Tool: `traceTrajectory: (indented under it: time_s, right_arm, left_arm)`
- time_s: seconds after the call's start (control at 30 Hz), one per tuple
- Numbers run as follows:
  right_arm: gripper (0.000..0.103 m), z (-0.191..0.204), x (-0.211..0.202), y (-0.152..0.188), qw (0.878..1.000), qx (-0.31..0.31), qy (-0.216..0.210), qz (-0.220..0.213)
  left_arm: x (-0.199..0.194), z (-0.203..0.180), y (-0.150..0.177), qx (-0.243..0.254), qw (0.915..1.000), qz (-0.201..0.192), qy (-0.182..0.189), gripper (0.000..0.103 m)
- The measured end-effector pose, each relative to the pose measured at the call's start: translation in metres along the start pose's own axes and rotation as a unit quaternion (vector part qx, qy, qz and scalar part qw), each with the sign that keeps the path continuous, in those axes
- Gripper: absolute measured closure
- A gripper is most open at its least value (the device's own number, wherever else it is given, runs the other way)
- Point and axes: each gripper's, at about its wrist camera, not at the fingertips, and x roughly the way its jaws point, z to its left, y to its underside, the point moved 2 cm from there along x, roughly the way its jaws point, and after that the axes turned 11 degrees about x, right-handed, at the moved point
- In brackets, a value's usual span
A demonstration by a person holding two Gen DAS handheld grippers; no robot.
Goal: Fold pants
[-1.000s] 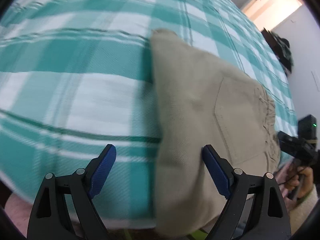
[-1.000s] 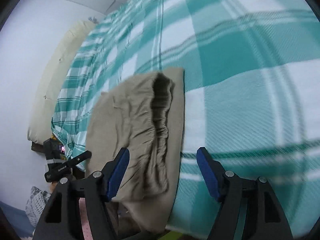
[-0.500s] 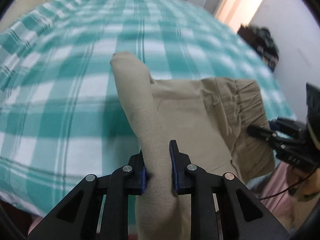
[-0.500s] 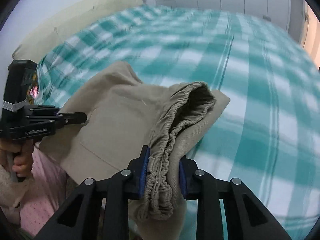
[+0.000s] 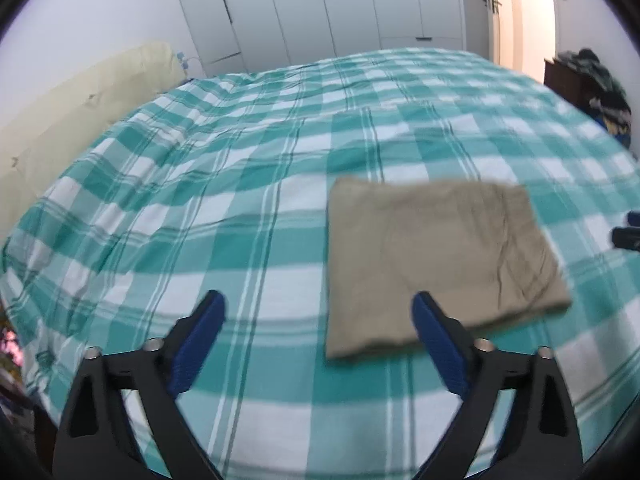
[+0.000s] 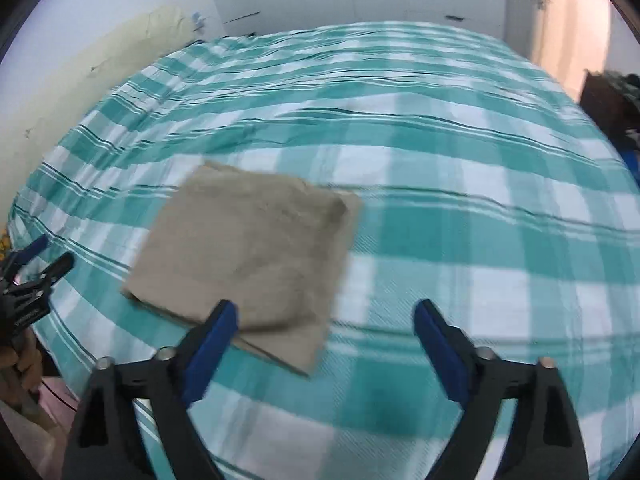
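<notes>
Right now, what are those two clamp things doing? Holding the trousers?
Left gripper: jaws opening wide, nothing between them.
Right gripper: jaws opening wide, holding nothing.
The folded pants lie free on the bed.

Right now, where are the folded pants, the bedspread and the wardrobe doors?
folded pants (image 5: 436, 264): left wrist view, middle of the top layer.
bedspread (image 5: 248, 216): left wrist view, bare checked patch.
wardrobe doors (image 5: 352, 4): left wrist view, white door panel.
</notes>
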Motion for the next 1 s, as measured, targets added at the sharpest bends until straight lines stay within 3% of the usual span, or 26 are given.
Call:
traceTrajectory:
  time_s: [0.13,0.4,0.53,0.6,0.77,1.0]
  right_arm:
    - [0.004,-0.011,-0.031,0.048,0.999,-0.004,0.023,-0.036]
    - [0.001,0.018,-0.095,0.108,0.996,0.005,0.004,-0.089]
    - [0.001,0.041,-0.107,0.122,0.996,-0.018,-0.008,-0.084]
    - [0.001,0.051,-0.109,0.126,0.996,-0.032,-0.008,-0.077]
    - [0.001,0.069,-0.116,0.134,0.996,-0.053,0.017,-0.065]
    - [0.001,0.088,-0.132,0.144,0.996,-0.079,0.003,-0.04]
  left_arm:
    - [-0.026,-0.003,0.022,-0.029,0.9993,0.014,0.021,0.003]
    - [-0.068,0.0,0.036,-0.067,0.997,0.036,0.015,0.003]
    - [-0.085,-0.003,0.045,-0.052,0.9981,0.032,-0.011,0.003]
    - [-0.09,-0.008,0.049,-0.036,0.9981,0.05,-0.003,0.003]
    - [-0.109,-0.004,0.063,-0.052,0.9973,0.051,0.004,0.003]
    - [-0.124,-0.01,0.082,-0.028,0.9983,0.05,0.008,0.0]
